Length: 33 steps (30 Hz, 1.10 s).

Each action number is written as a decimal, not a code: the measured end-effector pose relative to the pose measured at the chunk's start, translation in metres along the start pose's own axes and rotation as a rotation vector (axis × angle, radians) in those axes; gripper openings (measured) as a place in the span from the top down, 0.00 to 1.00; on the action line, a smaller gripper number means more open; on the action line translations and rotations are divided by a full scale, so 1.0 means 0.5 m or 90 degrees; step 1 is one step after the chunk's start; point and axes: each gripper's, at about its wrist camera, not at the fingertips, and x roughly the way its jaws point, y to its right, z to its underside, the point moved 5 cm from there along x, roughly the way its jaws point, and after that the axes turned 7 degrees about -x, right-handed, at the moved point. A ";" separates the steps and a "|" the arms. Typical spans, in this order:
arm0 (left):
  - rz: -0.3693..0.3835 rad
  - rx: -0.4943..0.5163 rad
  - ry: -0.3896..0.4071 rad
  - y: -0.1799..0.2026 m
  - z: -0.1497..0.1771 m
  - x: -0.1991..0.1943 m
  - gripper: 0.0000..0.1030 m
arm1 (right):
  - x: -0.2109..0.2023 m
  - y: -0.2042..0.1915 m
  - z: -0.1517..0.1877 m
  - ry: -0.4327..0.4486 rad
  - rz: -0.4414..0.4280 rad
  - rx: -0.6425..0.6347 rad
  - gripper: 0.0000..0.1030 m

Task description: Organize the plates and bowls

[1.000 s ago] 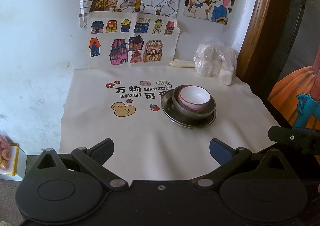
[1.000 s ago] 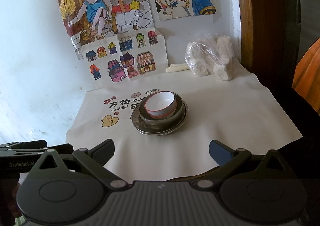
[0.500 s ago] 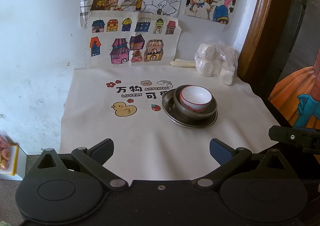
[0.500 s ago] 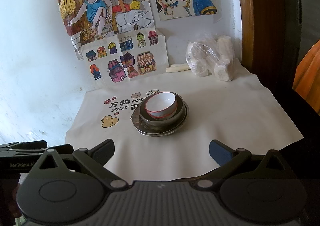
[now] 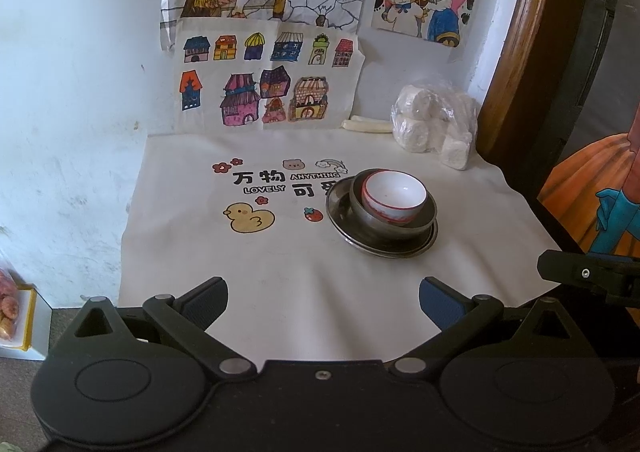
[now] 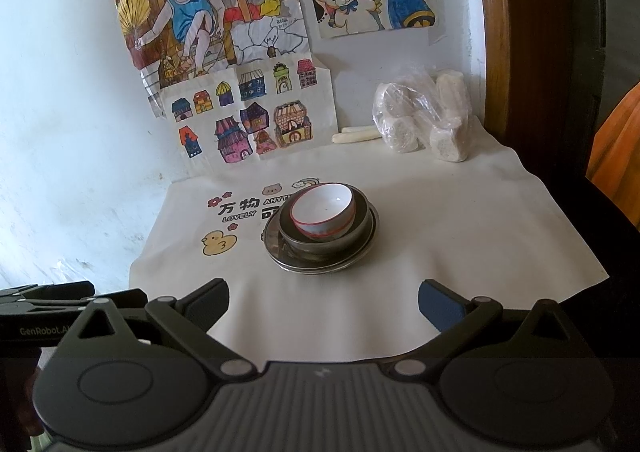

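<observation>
Item: my left hand-held gripper [image 5: 323, 294], jaws wide, nothing held. Item: my right hand-held gripper [image 6: 323, 298], jaws wide, nothing held. Both are at the near edge of the cloth-covered counter [image 5: 192, 252], well apart from the stack. Stack, mid-cloth: red-rimmed white bowl [image 5: 394, 195] nested in metal bowl [image 5: 400, 223], on metal plate [image 5: 340, 208]. Rear corner: bagged white rolls [image 5: 434, 124].

white red-rimmed bowl [image 6: 323, 212] nested upright in metal bowl [image 6: 320, 243] on metal plate [image 6: 320, 266].
</observation>
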 end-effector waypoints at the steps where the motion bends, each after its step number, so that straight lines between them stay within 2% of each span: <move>1: 0.000 -0.001 0.000 0.001 0.000 -0.001 0.01 | 0.000 -0.001 0.000 0.000 0.000 0.000 0.00; 33: 0.002 -0.001 -0.007 0.015 -0.007 0.024 0.01 | 0.028 0.018 -0.013 -0.017 -0.004 -0.007 0.00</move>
